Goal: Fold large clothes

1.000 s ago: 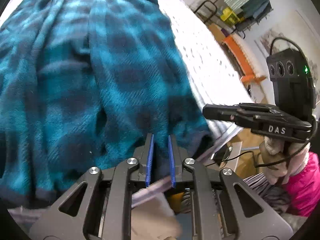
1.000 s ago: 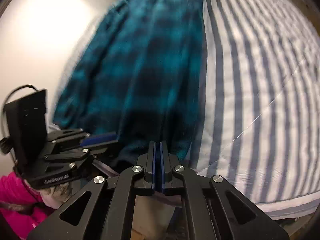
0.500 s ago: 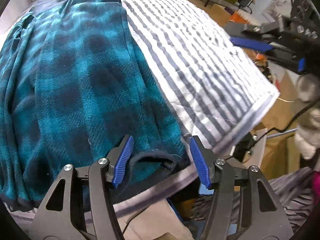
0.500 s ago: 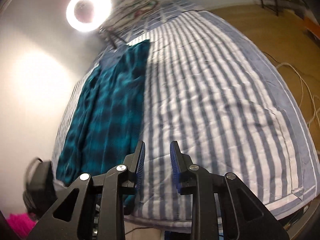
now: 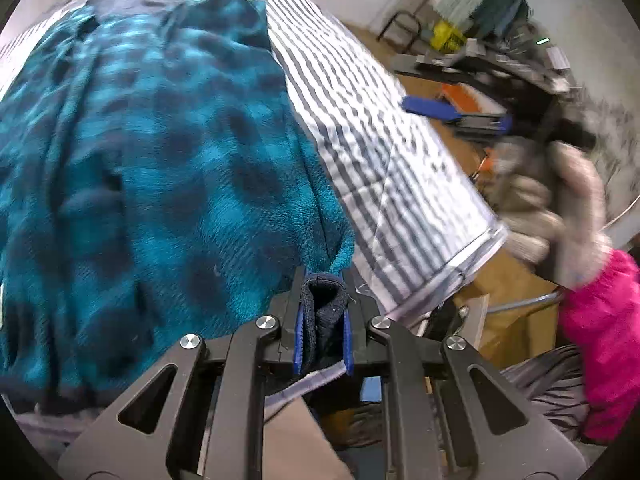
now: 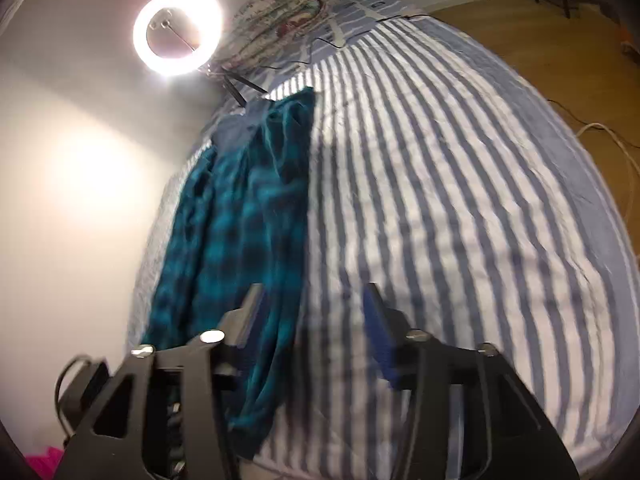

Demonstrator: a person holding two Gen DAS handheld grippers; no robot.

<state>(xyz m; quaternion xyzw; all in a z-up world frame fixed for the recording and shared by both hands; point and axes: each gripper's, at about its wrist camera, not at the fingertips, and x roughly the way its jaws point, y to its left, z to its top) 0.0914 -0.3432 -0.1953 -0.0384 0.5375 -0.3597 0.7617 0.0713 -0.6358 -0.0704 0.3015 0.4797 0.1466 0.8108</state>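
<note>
A large teal and dark-blue plaid fleece garment lies lengthwise along the left side of a striped bed; it also shows in the right wrist view. My left gripper is shut on the garment's dark hem at its near right corner, at the bed's front edge. My right gripper is open and empty, held above the bed near the garment's right edge. It also shows in the left wrist view, raised to the right of the bed in a gloved hand.
The blue-and-white striped bedspread covers the bed. A lit ring light on a stand and a folded floral quilt sit at the far end. Wooden floor, shelves and clutter lie to the right.
My left gripper has closed on the garment's hem corner; half a second ago it was open around it. My right gripper has opened wider and stays lifted above the bed.
</note>
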